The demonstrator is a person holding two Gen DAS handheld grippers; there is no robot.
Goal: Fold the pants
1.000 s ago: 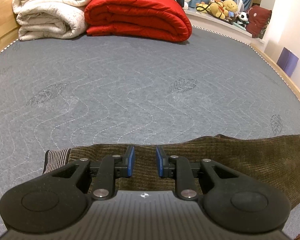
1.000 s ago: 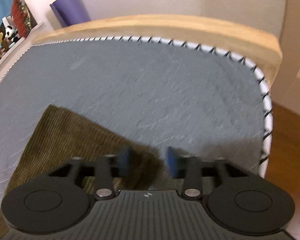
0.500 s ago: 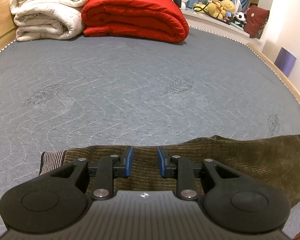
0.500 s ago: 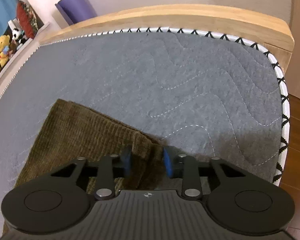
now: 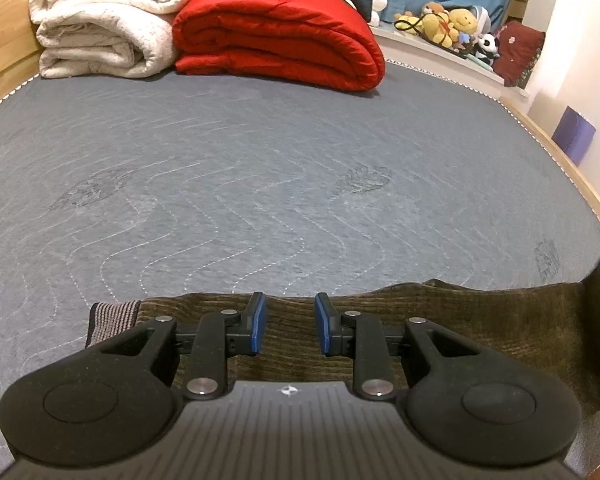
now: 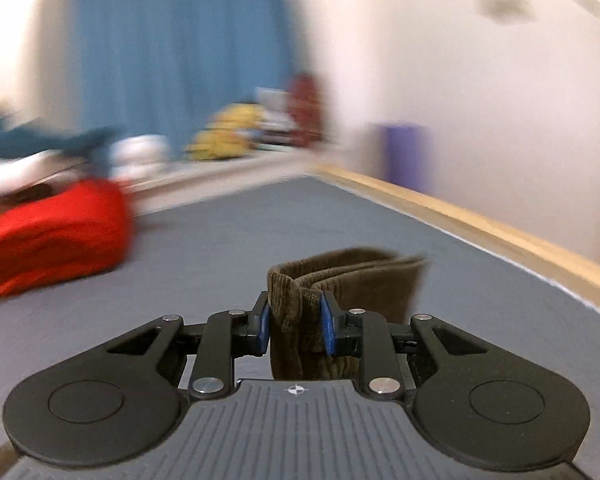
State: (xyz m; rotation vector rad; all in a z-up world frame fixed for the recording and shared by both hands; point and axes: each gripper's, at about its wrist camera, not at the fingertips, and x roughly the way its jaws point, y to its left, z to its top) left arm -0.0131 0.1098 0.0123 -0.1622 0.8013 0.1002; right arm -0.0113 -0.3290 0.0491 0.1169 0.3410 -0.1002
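Observation:
Brown corduroy pants [image 5: 480,320] lie along the near edge of the grey mattress [image 5: 260,180], with a striped waistband lining [image 5: 112,316] showing at the left end. My left gripper [image 5: 288,320] sits over the waist end, its narrow gap filled with fabric that both pads touch. In the right wrist view the leg end of the pants [image 6: 340,276] is bunched and lifted off the bed. My right gripper [image 6: 294,320] is closing on it, with both blue pads pressing the folds. At the right edge of the left wrist view the fabric rises out of frame.
A folded red quilt [image 5: 280,32] and a white blanket [image 5: 100,28] lie at the far end of the bed. Plush toys [image 5: 448,24] sit on a ledge behind. A wooden bed frame [image 5: 572,184] and a purple mat [image 5: 572,136] are at the right.
My right gripper closed on the leg end, then swung up and round fast, carrying the fabric off the mattress; its view is now blurred. My left gripper stayed put.

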